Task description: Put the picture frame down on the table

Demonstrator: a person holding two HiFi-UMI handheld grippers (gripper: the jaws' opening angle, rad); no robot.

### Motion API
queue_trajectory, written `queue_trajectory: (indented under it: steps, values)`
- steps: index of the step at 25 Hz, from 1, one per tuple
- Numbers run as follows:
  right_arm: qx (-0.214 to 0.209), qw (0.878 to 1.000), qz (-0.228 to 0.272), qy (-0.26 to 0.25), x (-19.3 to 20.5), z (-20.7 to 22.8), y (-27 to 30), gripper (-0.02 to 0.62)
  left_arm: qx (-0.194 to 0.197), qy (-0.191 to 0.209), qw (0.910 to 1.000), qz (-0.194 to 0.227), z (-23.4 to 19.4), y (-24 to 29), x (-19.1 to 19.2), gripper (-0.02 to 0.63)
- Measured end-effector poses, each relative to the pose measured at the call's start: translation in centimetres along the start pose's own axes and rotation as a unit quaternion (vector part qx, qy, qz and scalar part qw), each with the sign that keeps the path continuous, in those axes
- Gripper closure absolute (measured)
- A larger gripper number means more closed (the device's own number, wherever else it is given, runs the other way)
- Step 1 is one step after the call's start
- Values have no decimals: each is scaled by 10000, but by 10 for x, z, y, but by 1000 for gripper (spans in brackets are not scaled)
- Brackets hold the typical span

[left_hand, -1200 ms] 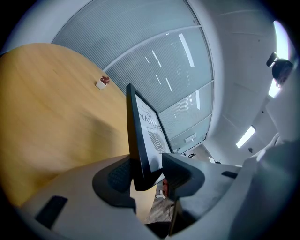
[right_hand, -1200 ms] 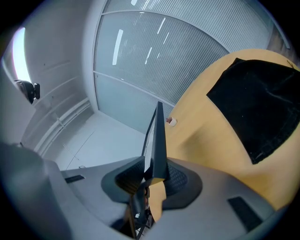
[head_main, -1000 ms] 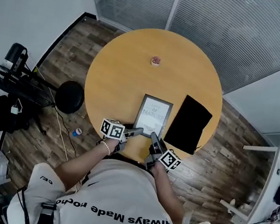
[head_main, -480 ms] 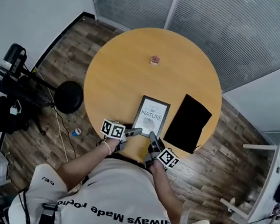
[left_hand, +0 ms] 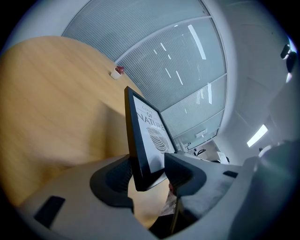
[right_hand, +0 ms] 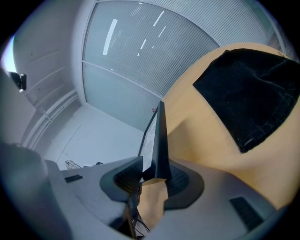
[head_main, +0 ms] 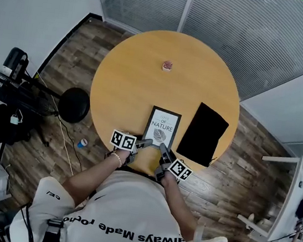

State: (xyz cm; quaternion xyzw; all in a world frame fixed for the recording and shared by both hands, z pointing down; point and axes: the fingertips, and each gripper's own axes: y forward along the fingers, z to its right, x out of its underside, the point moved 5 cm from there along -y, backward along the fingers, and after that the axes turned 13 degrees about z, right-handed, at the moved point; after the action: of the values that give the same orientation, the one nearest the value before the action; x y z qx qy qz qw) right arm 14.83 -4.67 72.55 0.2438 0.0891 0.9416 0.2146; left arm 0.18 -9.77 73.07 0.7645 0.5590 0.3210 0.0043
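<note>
The black picture frame (head_main: 162, 125), with a white "NATURE" print, lies low over the near part of the round wooden table (head_main: 141, 77). My left gripper (head_main: 149, 142) is at its near left corner and my right gripper (head_main: 163, 146) at its near right corner. In the left gripper view the frame (left_hand: 147, 126) rests against the table-side pad of the left gripper (left_hand: 147, 160); its jaws have just been opening. In the right gripper view the frame's edge (right_hand: 161, 140) lies on one pad of the right gripper (right_hand: 154, 168), with a gap at the other pad; these jaws too have just been opening.
A black cloth (head_main: 203, 133) lies right of the frame, reaching the table's edge. A small pink and white object (head_main: 168, 65) sits at the far side. The frame's near edge is close to the table's rim. A black round stool (head_main: 75, 104) stands on the floor to the left.
The frame and both grippers have sunk toward the tabletop, and the frame's far edge has come a little nearer to me.
</note>
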Motion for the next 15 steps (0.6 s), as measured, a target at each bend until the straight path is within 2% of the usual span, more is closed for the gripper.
queue_trajectory:
  steps: [15]
  values:
    - [387, 9989, -240, 57, 11, 25, 12, 451, -296, -13, 9991, -294, -22, 13, 9, 402]
